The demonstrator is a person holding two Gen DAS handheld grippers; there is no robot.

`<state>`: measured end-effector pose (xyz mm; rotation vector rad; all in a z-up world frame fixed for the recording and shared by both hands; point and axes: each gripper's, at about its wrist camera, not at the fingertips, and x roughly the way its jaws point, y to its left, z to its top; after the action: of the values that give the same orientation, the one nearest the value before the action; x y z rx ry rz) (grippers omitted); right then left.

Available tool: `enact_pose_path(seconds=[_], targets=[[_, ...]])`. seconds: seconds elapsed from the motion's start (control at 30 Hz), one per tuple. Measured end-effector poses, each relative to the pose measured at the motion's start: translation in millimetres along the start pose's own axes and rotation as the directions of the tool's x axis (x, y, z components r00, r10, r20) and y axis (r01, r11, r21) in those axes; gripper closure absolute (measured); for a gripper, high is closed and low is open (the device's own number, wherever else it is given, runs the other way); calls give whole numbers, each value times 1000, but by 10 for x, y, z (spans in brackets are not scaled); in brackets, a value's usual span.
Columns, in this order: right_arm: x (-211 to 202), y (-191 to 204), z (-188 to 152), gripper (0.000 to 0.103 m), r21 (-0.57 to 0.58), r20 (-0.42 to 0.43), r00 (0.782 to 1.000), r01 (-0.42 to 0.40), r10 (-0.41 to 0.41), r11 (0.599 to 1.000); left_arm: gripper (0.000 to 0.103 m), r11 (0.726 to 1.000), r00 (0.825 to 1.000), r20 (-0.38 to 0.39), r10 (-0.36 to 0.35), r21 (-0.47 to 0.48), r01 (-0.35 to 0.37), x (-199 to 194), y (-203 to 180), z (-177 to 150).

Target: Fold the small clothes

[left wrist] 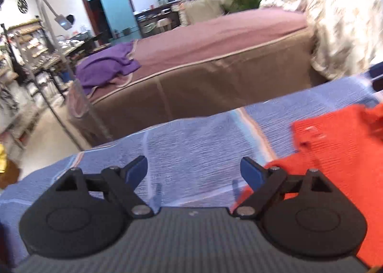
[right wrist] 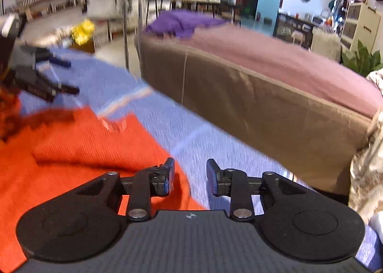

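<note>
An orange-red knit garment [left wrist: 335, 143] lies on a blue striped cloth surface [left wrist: 191, 148]. In the left wrist view it is at the right, beside and under the right finger. My left gripper [left wrist: 194, 172] is open wide and empty above the blue cloth. In the right wrist view the garment [right wrist: 83, 143] lies at the left, partly folded, with a doubled layer on top. My right gripper [right wrist: 190, 174] is open and empty at the garment's right edge. The left gripper [right wrist: 59, 76] also shows in the right wrist view at the far left, beyond the garment.
A bed with a mauve cover and brown skirt [left wrist: 215, 69] stands just past the blue cloth; a purple garment [left wrist: 107, 66] lies on its far end. A floral quilt [left wrist: 347, 21] is at the right. Shelves and a metal stand [right wrist: 125, 21] stand further back.
</note>
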<state>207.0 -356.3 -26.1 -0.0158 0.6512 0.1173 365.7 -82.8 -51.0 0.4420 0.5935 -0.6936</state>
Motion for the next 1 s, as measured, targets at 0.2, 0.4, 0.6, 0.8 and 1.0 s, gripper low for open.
enact_pose_path(seconds=[0.2, 0.4, 0.6, 0.8, 1.0], targets=[[532, 287, 305, 12, 40, -58, 991, -122, 124, 992, 17, 973, 974, -39, -225, 49, 227, -348, -536, -281], [1072, 471, 322, 20, 107, -142, 979, -133, 148, 985, 22, 963, 970, -126, -206, 150, 224, -124, -996, -613], [1026, 409, 246, 90, 176, -154, 957, -219, 246, 960, 21, 967, 964, -126, -236, 65, 245, -39, -860, -665], [143, 296, 254, 91, 157, 59, 954, -299, 294, 941, 24, 973, 967, -136, -217, 46, 225, -111, -849, -665], [-615, 426, -209, 93, -3, -7, 940, -340, 340, 940, 27, 984, 972, -154, -175, -2, 177, -280, -725, -700]])
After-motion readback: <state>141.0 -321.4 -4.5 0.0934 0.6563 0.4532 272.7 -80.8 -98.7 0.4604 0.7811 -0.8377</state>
